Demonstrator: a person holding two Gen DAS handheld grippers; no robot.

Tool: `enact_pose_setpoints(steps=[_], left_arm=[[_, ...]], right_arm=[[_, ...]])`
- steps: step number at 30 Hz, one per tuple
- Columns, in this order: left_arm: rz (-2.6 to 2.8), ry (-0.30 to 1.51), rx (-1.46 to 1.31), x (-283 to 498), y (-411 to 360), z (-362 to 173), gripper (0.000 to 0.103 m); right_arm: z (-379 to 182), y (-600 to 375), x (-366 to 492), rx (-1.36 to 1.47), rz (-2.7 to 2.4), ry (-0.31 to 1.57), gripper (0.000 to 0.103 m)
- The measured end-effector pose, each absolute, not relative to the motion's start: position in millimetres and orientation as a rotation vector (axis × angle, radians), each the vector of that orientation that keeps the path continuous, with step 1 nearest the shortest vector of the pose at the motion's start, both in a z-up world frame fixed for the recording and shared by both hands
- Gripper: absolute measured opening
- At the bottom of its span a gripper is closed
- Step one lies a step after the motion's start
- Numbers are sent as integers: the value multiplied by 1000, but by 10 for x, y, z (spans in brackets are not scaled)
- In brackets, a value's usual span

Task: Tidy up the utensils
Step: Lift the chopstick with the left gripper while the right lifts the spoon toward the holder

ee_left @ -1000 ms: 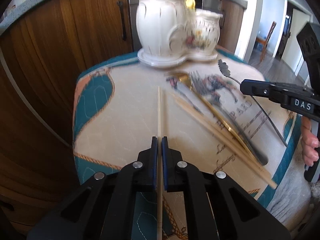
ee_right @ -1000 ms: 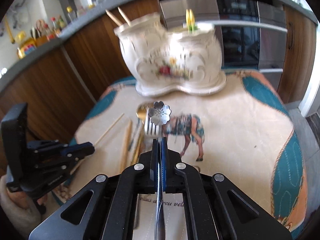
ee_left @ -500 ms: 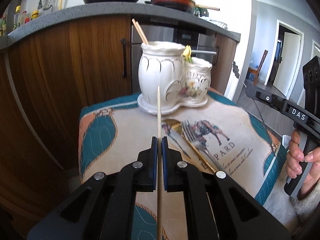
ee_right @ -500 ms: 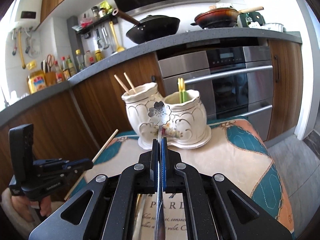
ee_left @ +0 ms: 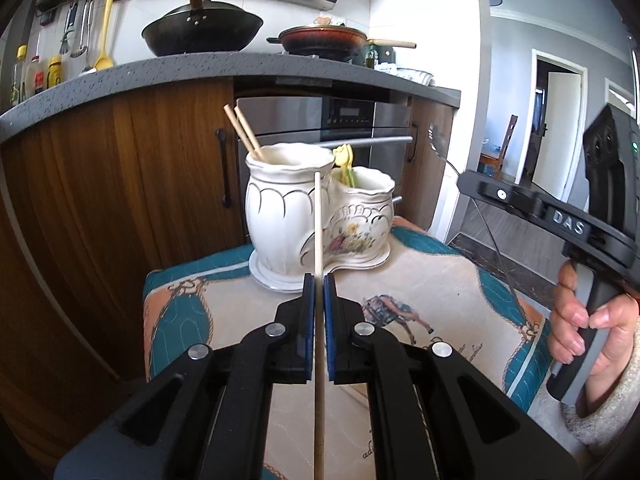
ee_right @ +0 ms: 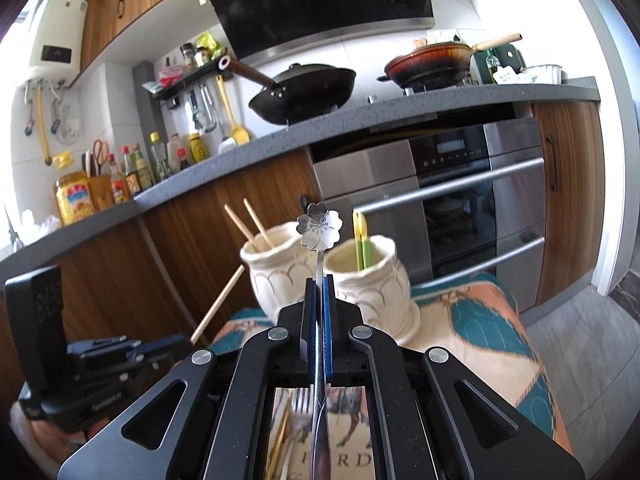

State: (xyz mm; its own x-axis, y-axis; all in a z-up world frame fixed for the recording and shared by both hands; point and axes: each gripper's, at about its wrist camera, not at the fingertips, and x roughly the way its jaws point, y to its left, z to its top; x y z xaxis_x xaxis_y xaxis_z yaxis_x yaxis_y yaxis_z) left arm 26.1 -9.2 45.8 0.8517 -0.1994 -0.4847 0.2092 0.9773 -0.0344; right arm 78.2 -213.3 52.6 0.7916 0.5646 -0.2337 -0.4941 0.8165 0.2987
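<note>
My left gripper (ee_left: pixel 319 280) is shut on a wooden chopstick (ee_left: pixel 318 220) whose tip points up at the white ceramic two-pot holder (ee_left: pixel 288 216). Two chopsticks (ee_left: pixel 244 132) stand in its left pot and yellow-green utensils (ee_left: pixel 346 164) in its right pot. My right gripper (ee_right: pixel 319 280) is shut on a thin silver utensil with a flower-shaped end (ee_right: pixel 320 226), raised in front of the holder (ee_right: pixel 360 284). Each view shows the other gripper: the right one (ee_left: pixel 468 182) held by a hand (ee_left: pixel 580 320), the left one (ee_right: pixel 176 346) with its chopstick (ee_right: pixel 220 302).
The holder stands at the far edge of a quilted horse-print mat (ee_left: pixel 440 292). A fork (ee_right: pixel 298 400) and gold sticks (ee_right: pixel 280 436) lie on the mat below my right gripper. Behind are wooden cabinets (ee_left: pixel 120 200), an oven (ee_right: pixel 480 208) and a counter with pans (ee_left: pixel 200 32).
Both grippers have risen and tilted upward, lifting the chopstick and the silver utensil off the mat. The holder now sits lower in both views and the counter has come into sight.
</note>
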Motion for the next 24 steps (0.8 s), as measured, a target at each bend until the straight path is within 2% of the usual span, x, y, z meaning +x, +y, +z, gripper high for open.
enact_pose_setpoints(steps=[24], left_arm=[[-257,340,-40,853,-78,986,4]], right_arm=[[940,-1998,1554,258,539,214,4]])
